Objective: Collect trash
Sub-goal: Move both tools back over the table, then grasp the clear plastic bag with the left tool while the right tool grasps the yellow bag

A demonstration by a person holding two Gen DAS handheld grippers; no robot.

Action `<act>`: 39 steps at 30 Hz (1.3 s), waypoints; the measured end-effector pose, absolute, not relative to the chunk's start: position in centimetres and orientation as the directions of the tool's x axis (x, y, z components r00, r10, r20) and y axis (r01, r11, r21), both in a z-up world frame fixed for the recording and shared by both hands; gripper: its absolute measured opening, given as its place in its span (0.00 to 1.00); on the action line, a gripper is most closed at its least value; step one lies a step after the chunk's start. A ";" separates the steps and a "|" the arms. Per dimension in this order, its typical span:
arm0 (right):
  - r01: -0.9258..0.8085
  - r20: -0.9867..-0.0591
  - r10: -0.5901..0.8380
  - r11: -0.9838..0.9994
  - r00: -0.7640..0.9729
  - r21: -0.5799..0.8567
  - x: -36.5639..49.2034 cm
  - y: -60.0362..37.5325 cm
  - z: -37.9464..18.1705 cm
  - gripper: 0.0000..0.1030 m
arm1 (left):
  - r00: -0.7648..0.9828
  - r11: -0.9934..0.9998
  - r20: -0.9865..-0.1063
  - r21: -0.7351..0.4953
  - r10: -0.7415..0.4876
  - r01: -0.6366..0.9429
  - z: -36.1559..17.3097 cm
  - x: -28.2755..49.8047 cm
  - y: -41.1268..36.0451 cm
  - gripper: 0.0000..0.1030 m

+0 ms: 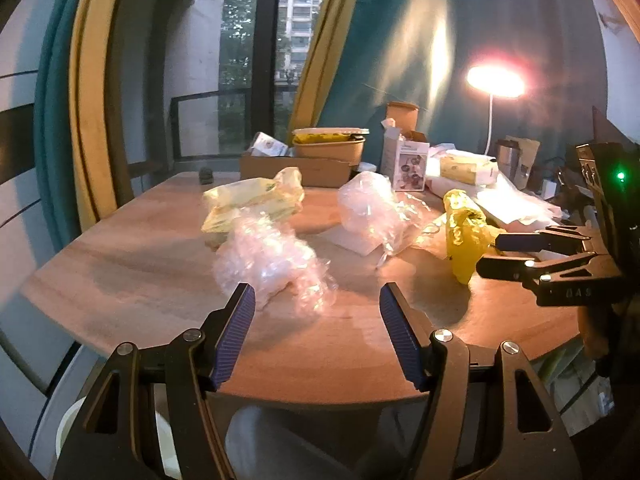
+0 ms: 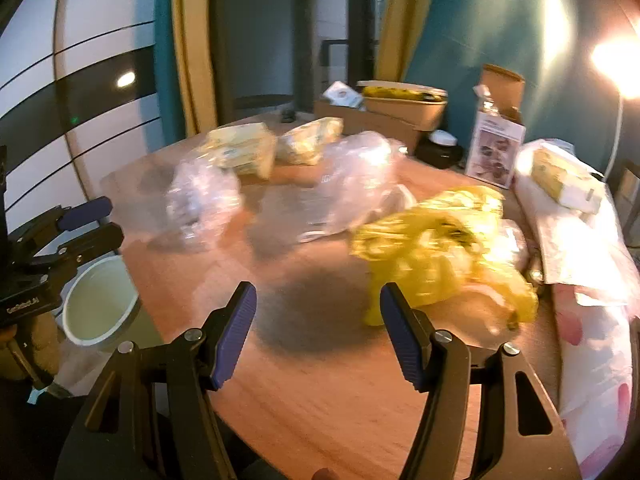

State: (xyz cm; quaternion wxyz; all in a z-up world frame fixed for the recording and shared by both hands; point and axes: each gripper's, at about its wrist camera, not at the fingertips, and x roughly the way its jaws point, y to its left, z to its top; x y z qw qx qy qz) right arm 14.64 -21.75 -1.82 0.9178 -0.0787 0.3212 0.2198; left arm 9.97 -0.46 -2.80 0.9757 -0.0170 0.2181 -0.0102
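Trash lies on a round wooden table [image 1: 140, 272]. A crumpled clear plastic wrap [image 1: 268, 260] sits just beyond my open, empty left gripper [image 1: 316, 304]. A second clear wrap [image 1: 368, 208] lies farther back, with pale yellow packets [image 1: 252, 204] to its left. A crumpled yellow plastic bag [image 1: 464, 232] stands at the right, beside my right gripper [image 1: 490, 254]. In the right wrist view my right gripper [image 2: 318, 304] is open and empty, the yellow bag [image 2: 440, 252] just past its right finger. A white trash bin [image 2: 100, 300] stands below the table's left edge, near my left gripper [image 2: 100, 220].
Cardboard boxes [image 1: 296, 164], a paper bowl [image 1: 328, 146] and a small white carton [image 1: 408, 164] crowd the table's back. White and pink bags [image 2: 588, 320] lie along the right side. A lit lamp [image 1: 496, 80] stands at the back right. Curtains and a window lie behind.
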 end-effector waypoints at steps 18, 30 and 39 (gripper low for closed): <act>-0.283 -0.622 0.245 0.958 0.744 0.038 20.6 -27.5 -0.3 0.62 | 0.898 1.000 -0.439 -0.020 -0.021 0.014 -0.6 15.6 -0.3 0.67; -0.258 -0.675 0.243 0.963 0.697 0.079 24.8 -27.6 -1.5 0.62 | 0.868 0.994 -0.495 -0.071 0.039 -0.086 -2.2 20.5 3.9 0.67; -0.278 -0.700 0.265 0.956 0.663 0.099 24.8 -26.7 -3.1 0.62 | 0.808 0.987 -0.587 -0.151 -0.042 -0.058 -4.7 22.6 4.4 0.67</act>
